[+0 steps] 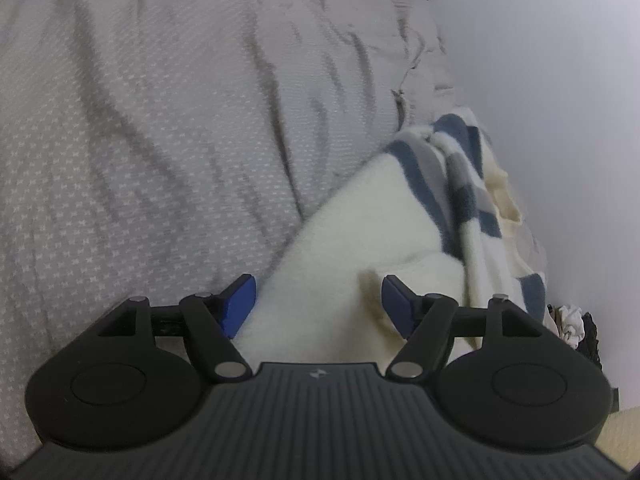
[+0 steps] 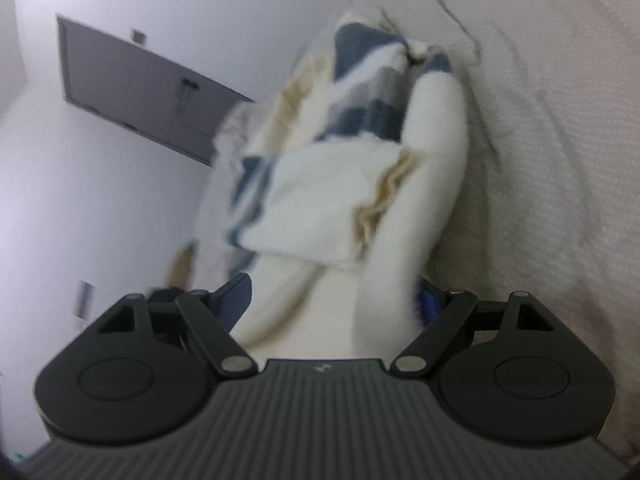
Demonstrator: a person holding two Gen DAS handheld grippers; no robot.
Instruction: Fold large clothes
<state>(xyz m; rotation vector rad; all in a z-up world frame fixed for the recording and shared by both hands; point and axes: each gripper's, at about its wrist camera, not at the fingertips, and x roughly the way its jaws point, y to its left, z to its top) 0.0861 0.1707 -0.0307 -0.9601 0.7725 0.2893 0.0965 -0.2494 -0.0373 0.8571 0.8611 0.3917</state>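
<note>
Surface: grey patterned bedspread (image 1: 160, 140) against a white wall (image 1: 560, 80) | Garment: cream blue-striped sweater (image 1: 360, 220) on the bed's wall side | left gripper (image 1: 318, 304): jaws apart over cream fabric | right gripper (image 2: 334, 300): jaws wide, fabric between, grip unclear | right view blurred

Fluffy cream fleece blanket (image 1: 360, 240) on woven, matt grey bedspread (image 1: 160, 140); matt black plastic tongs (image 1: 318, 300)
</note>
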